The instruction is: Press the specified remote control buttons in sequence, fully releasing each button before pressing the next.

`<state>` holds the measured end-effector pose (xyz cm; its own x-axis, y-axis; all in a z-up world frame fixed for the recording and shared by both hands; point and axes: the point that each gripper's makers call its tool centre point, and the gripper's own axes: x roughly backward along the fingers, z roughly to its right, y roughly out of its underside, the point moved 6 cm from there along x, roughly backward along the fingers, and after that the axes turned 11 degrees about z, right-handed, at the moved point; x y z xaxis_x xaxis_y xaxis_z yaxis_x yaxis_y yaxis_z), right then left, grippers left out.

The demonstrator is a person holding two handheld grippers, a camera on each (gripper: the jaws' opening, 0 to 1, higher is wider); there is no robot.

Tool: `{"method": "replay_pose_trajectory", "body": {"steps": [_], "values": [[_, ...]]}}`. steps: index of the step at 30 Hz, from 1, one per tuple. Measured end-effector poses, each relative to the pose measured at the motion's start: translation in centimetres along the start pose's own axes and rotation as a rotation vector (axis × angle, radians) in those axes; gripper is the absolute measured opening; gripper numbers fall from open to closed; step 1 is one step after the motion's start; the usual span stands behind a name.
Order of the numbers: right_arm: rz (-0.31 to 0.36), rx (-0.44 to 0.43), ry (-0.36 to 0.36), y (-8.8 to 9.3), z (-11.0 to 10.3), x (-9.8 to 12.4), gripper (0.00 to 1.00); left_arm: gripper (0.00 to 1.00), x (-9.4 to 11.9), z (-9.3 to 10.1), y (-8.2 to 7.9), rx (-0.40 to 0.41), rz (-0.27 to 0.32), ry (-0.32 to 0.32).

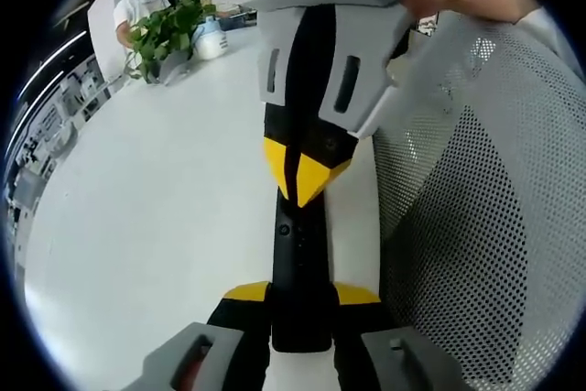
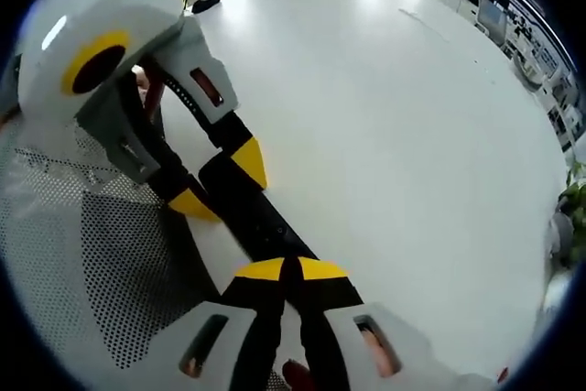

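Two grippers on unlabelled black remote.

The remote control looks like matt black plastic, smooth, with small buttons barely raised. The counter is a smooth white surface with a soft sheen. At 3 o'clock in the left gripper view a perforated white mesh looks like punched plastic or metal. Each hand-held gripper, left and right, has matt grey shells and black and yellow jaws of hard plastic.
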<state>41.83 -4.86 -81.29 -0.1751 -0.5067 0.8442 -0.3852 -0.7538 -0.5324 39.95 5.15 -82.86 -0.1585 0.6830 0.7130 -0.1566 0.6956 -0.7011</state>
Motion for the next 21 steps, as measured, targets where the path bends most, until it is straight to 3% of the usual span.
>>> {"method": "replay_pose_trajectory", "body": {"steps": [4, 11, 19, 21], "values": [[0.011, 0.1, 0.01, 0.0, 0.06, -0.15, 0.0, 0.25, -0.01, -0.01, -0.02, 0.002, 0.0, 0.0], [0.02, 0.122, -0.007, 0.09, 0.15, -0.19, 0.0, 0.25, -0.04, -0.04, -0.01, -0.001, 0.0, 0.004], [0.031, 0.082, -0.006, 0.06, 0.26, -0.16, 0.0, 0.25, -0.05, -0.05, -0.02, 0.005, 0.009, 0.002], [0.036, 0.033, 0.004, 0.08, 0.31, -0.12, 0.0, 0.25, -0.04, -0.05, -0.03, 0.006, 0.008, 0.001]]}}
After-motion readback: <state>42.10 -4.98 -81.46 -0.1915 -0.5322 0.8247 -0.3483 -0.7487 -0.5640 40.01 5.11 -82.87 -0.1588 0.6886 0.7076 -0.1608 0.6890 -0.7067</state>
